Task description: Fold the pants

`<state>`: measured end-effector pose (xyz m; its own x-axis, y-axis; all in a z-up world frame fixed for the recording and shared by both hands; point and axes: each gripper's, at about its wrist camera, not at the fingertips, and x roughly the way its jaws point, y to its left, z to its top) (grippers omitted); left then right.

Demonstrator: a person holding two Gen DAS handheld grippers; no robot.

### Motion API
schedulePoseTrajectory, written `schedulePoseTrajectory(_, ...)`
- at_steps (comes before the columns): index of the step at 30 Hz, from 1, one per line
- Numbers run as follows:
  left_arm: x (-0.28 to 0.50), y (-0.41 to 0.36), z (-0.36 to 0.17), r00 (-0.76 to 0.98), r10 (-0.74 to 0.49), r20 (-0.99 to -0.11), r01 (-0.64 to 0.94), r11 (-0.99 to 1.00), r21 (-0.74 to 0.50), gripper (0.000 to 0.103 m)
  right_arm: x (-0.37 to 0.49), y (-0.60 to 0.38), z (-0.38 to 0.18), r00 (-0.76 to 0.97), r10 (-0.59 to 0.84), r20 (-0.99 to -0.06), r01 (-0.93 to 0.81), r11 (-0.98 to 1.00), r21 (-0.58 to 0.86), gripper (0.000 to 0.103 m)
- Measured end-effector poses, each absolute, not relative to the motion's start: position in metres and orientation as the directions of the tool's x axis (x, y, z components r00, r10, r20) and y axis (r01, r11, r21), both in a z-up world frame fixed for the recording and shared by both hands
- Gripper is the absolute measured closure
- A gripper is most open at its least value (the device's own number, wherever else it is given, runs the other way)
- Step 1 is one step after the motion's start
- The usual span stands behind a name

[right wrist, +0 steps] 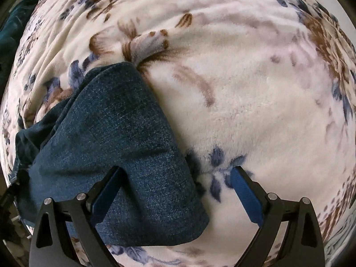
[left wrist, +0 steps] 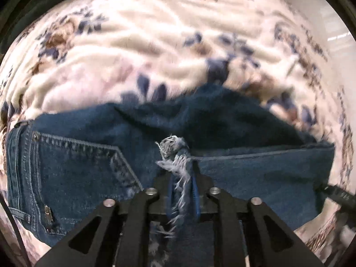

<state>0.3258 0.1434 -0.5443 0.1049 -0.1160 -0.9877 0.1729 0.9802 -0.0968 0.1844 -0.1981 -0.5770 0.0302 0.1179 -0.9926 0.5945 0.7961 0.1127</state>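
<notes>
Dark blue jeans [left wrist: 89,166] lie folded on a floral blanket, back pocket and waistband at the left. My left gripper [left wrist: 183,166] points down over them. Its jaws stand only slightly apart, with the pale frayed hem [left wrist: 175,149] of a leg loose between the blue pads. In the right wrist view a folded denim edge [right wrist: 115,122] runs diagonally under my right gripper [right wrist: 177,170]. This gripper is wide open: its left finger [right wrist: 106,191] is over the denim, its right finger [right wrist: 244,191] over bare blanket, and nothing is gripped.
The cream plush blanket [right wrist: 255,100] with blue and brown flowers covers the whole surface and is rumpled [left wrist: 133,44]. A black part [left wrist: 338,193] pokes in at the right edge of the left wrist view. Dark teal cloth [right wrist: 13,29] sits at the far left.
</notes>
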Motion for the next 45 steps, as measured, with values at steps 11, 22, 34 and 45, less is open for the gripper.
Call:
schedulePoseTrajectory(11, 0.273, 0.255, -0.49, 0.206, -0.07, -0.976, -0.132, 0.986, -0.098, 0.008, 0.195, -0.111, -0.516, 0.053, -0.05, -0.997, 0.379, 0.925, -0.027, 0.003)
schedulePoseTrajectory(22, 0.248, 0.375, -0.558, 0.31, -0.413, -0.856, -0.646, 0.569, -0.509, 0.008, 0.197, -0.016, -0.509, 0.041, 0.015, -0.999, 0.292, 0.956, 0.027, 0.003)
schedulePoseTrajectory(34, 0.241, 0.388, -0.574, 0.544, -0.457, -0.704, -0.651, 0.299, -0.697, 0.008, 0.219, 0.017, -0.53, 0.005, 0.05, -0.999, 0.255, 0.966, 0.05, 0.003)
schedulePoseTrajectory(45, 0.267, 0.36, -0.554, 0.626, -0.411, -0.663, -0.517, 0.417, -0.747, 0.063, 0.234, 0.021, -0.538, -0.015, 0.061, -0.998, 0.257, 0.965, 0.055, 0.003)
